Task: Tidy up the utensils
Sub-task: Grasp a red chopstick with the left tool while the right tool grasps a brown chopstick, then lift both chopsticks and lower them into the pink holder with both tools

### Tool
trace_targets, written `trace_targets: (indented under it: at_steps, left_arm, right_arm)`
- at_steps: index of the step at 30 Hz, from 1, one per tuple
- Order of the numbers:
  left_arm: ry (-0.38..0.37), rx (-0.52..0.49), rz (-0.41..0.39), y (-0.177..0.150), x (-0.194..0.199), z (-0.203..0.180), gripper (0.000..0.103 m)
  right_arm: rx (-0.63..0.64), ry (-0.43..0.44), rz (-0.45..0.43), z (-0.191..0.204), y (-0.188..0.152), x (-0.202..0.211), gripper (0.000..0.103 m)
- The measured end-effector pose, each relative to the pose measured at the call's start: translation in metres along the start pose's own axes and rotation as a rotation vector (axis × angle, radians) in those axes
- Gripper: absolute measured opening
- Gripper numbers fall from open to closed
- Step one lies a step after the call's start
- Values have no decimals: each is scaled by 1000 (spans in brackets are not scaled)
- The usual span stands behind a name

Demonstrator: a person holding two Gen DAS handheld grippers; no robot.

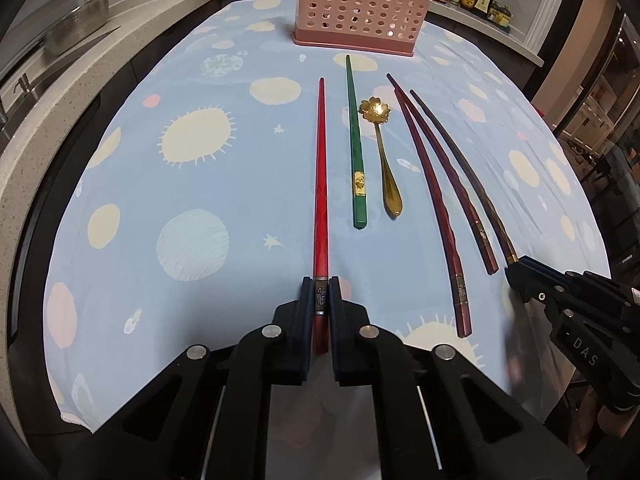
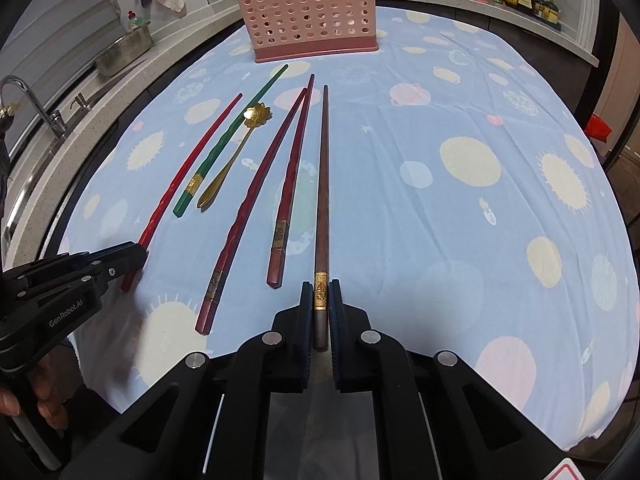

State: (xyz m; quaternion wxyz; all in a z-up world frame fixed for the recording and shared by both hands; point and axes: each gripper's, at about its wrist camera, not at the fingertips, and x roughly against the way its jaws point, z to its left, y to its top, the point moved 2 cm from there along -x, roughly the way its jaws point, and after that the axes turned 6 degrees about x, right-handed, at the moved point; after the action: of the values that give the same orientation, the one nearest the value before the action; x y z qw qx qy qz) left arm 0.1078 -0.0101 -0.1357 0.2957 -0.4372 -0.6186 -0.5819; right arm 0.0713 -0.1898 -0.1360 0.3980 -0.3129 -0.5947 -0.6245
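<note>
Blue cloth: covers the tabletop, pink basket at the far edge.
Left gripper: fingers clamped on red chopstick, near its butt.
Right gripper: fingers pinching brown chopstick likewise.
Tip: lift level, tips forward, toward basket.
Right view only: something already standing inside the basket.

Left black two-finger gripper angled steeply down, pads clamped on red chopstick. Right black two-finger gripper likewise, clamped on brown chopstick.
</note>
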Motion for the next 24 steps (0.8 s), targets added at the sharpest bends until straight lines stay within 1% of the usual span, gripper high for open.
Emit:
trace_targets:
  at_steps: [7, 12, 19, 24]
  left_arm:
    - [-13, 7, -18, 4, 8, -3, 7]
    - [-32, 20, -52, 12, 24, -3, 7]
    - [-68, 37, -124, 35, 53, -3, 7]
    - [-92, 59, -186, 57, 74, 0, 7]
  right_arm:
    - [-13, 1, -27, -4, 1, 9, 7]
    - [-32, 20, -58, -6, 7, 22, 7]
    - [-90, 55, -145, -16, 28, 56, 7]
    - [-109, 54, -223, -26, 51, 83, 7]
